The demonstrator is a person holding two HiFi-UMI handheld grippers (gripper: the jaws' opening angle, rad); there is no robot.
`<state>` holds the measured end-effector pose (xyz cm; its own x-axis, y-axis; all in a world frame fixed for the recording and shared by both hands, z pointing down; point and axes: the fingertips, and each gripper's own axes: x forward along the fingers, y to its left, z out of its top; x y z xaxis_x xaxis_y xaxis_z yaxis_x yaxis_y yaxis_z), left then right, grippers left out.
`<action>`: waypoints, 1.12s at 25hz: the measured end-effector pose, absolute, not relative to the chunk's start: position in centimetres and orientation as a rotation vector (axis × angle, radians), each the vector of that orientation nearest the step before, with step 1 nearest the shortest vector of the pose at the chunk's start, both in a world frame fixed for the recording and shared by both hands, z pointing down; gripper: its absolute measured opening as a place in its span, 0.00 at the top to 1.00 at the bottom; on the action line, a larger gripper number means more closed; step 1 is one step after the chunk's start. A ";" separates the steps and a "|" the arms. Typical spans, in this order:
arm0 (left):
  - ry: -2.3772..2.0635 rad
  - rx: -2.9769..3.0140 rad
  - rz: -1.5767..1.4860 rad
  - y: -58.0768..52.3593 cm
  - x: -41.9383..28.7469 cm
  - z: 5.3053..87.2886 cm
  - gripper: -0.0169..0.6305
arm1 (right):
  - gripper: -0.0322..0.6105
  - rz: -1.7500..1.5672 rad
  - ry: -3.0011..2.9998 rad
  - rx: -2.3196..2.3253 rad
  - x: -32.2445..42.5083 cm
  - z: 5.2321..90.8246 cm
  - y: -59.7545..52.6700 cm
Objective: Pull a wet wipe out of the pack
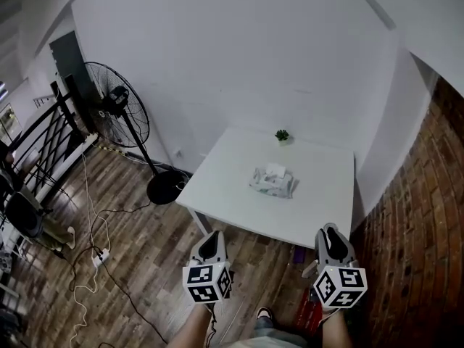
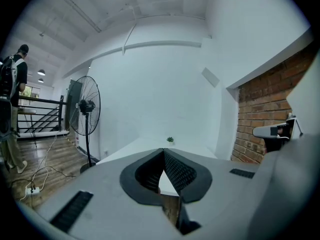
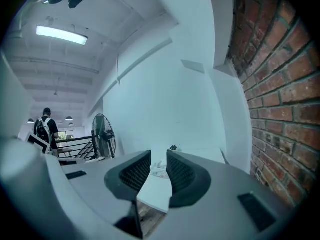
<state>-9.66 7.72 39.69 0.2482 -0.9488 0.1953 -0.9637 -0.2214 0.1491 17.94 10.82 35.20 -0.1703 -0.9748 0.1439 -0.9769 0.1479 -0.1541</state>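
Note:
The wet wipe pack (image 1: pixel 272 181) lies near the middle of the white table (image 1: pixel 217 194), with a white wipe sticking up from its top. Both grippers hang in front of the table's near edge, well short of the pack. My left gripper (image 1: pixel 212 238) is shut, its jaw tips touching with nothing between them (image 2: pixel 163 151). My right gripper (image 1: pixel 330 230) is open by a narrow gap (image 3: pixel 158 156). In the right gripper view the pack (image 3: pixel 160 170) shows far off through that gap. The left gripper view does not show the pack.
A small potted plant (image 1: pixel 282 135) stands at the table's far edge. A standing fan (image 1: pixel 119 107) is left of the table, with cables and a power strip (image 1: pixel 100 256) on the wood floor. A brick wall (image 1: pixel 428 216) runs along the right. A person (image 2: pixel 12 84) stands far left by a railing.

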 end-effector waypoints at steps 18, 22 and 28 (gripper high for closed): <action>-1.819 2.252 0.164 -3.1 -7.0 40.6 0.97 | 0.80 0.413 -2.401 1.978 20.8 37.1 -1.3; -1.813 2.231 0.165 -5.0 -7.2 41.4 0.97 | 0.80 0.440 -2.388 1.950 20.4 38.4 -2.9; -1.759 2.255 0.149 -9.4 -6.3 42.2 0.97 | 0.80 0.427 -2.356 1.952 20.1 38.9 -6.4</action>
